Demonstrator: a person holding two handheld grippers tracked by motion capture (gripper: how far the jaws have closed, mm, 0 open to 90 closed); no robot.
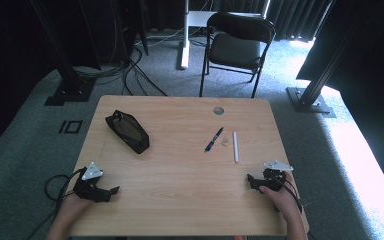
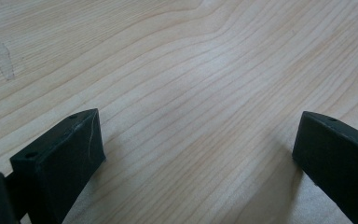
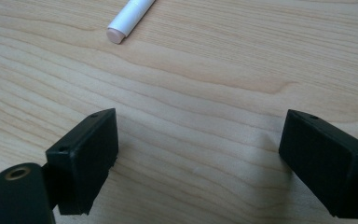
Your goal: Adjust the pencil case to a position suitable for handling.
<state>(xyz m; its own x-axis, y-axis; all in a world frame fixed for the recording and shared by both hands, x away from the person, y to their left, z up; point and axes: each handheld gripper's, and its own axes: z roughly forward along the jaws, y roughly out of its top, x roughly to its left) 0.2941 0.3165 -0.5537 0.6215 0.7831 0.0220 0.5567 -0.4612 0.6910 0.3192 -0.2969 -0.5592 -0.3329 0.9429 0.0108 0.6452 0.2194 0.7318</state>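
Two grippers rested low on the wooden table [image 1: 180, 200], each with its jaws spread wide and nothing between them. The right gripper [image 3: 198, 154] sat near the table's right edge, and the white pen [image 3: 129, 18] lay just ahead of its jaws, apart from them. A blue pen [image 1: 213, 139] lay beyond that. The left gripper [image 2: 196, 154] faced bare wood, the black pouch [image 1: 127, 131] well ahead of it.
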